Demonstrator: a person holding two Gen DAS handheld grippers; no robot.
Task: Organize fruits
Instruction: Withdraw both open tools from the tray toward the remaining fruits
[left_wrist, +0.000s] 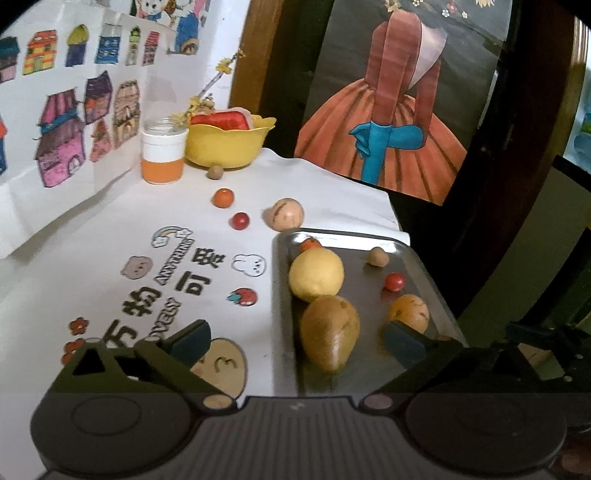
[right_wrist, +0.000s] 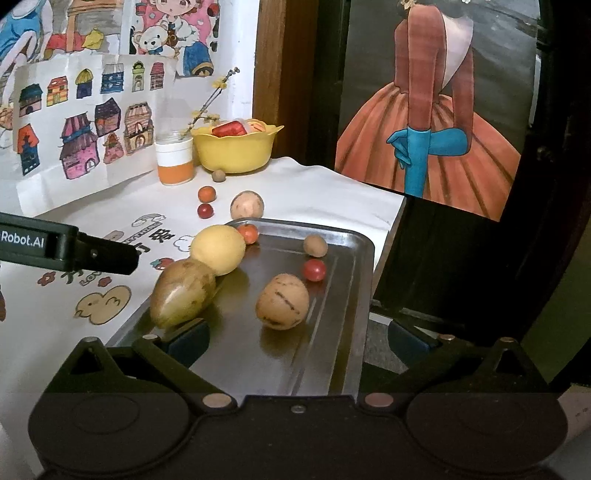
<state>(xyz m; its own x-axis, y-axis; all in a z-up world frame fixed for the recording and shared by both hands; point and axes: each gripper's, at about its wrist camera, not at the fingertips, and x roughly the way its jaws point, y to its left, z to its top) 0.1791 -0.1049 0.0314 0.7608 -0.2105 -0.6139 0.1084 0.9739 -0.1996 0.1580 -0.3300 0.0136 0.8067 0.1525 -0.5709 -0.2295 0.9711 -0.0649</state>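
Both claws are wide and hold nothing: the left gripper (left_wrist: 295, 338) hovers over the near edge of the metal tray (left_wrist: 413, 254), and the right gripper (right_wrist: 297, 338) hovers over the tray's near right corner. On the tray lie a brown mango-shaped fruit (left_wrist: 328, 332), a yellow lemon (left_wrist: 316, 273) touching it at 12 o'clock, a tan round fruit (right_wrist: 282, 301), a small red fruit (right_wrist: 314, 269), a small brown one (right_wrist: 315, 245) and a small orange one (right_wrist: 247, 233). On the white tablecloth (left_wrist: 92, 236), at 11 o'clock from the tray, four fruits are not yet collected: a peach-coloured fruit (left_wrist: 283, 213), a red one (left_wrist: 240, 220), an orange one (left_wrist: 223, 197) and a brown one (left_wrist: 215, 172) just beside the yellow bowl (left_wrist: 225, 147). The risk, I think, is rolling: a round fruit pinched off-centre can slip away toward the table edge, and a fruit dropped on the smooth tray can knock the others.
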